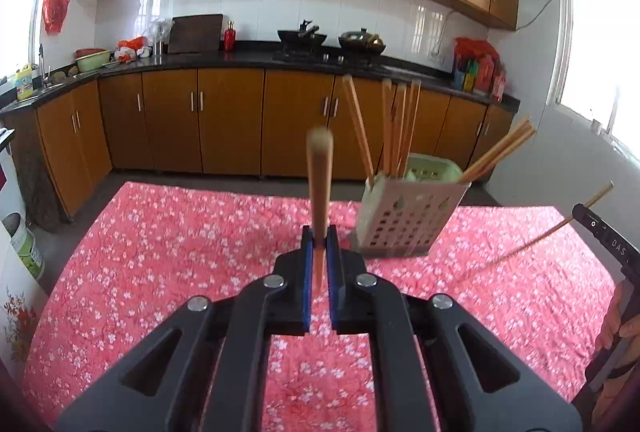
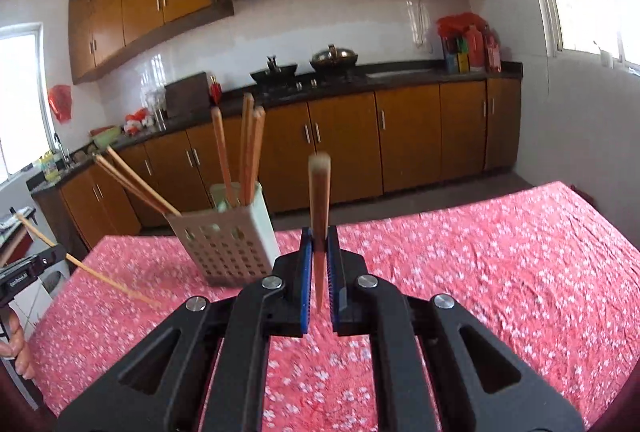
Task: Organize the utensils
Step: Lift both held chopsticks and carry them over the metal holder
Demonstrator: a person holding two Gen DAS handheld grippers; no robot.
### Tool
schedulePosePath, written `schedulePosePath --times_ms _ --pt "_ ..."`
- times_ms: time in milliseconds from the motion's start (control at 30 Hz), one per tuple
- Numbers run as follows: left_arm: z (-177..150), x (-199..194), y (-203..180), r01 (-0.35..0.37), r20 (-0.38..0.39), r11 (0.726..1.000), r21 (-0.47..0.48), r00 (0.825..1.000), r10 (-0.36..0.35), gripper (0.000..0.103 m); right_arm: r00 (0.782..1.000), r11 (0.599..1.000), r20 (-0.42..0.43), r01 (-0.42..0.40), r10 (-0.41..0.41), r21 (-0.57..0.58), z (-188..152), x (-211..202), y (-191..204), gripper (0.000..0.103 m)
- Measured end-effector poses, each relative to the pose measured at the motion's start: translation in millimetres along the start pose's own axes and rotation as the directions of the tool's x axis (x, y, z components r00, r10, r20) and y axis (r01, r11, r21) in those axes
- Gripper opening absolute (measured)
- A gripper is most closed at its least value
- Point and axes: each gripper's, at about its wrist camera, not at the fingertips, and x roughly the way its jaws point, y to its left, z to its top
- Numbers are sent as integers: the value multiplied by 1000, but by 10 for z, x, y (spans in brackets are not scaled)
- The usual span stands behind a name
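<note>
Left gripper (image 1: 320, 238): jaws closed on a single wooden chopstick (image 1: 319, 188), pinched between the blue pads near its thin end. The stick stands almost upright above the fingertips, thick end up and blurred; its tip hangs down between the jaws.

Right gripper (image 2: 320, 238): same state. Jaws closed on a second chopstick (image 2: 319, 216), near upright, thick end up, thin tip showing below the pads.

Each gripper appears at the edge of the other's view. In the left wrist view, the right gripper sits at the far right edge with its chopstick slanting across, and part of the person's hand (image 1: 618, 328) shows on the handle. In the right wrist view, the left gripper is at the far left edge, again with its stick slanting.

Below both: table under a red floral tablecloth (image 1: 160, 252).

Further out on the cloth: perforated pale utensil holder (image 1: 408, 220), between the two grippers and beyond them, apart from both. It looks tilted, but that may be lens distortion. Several chopsticks in the holder (image 1: 394, 128), some near upright, others leaning outward over one corner.

Background: brown base cabinets (image 1: 228, 120), dark countertop (image 1: 248, 58) carrying two pans on a hob.
</note>
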Motion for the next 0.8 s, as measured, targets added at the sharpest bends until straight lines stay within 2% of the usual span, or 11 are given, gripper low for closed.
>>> schedulePosePath --times_ms 167,333,533,800 --pt "191 -108 -95 19 48 1000 -1 999 -19 7 998 999 49 -44 45 -2 222 -93 132 8" --pt "348 -187 -240 72 93 997 -4 993 -71 7 988 994 109 -108 107 8 419 -170 291 8" --pt "632 -303 -444 145 177 989 -6 974 -141 7 965 987 215 -158 153 6 666 -243 488 8" --pt "1058 -318 -690 165 282 986 21 945 -164 7 941 987 302 -161 154 -2 964 -151 603 8"
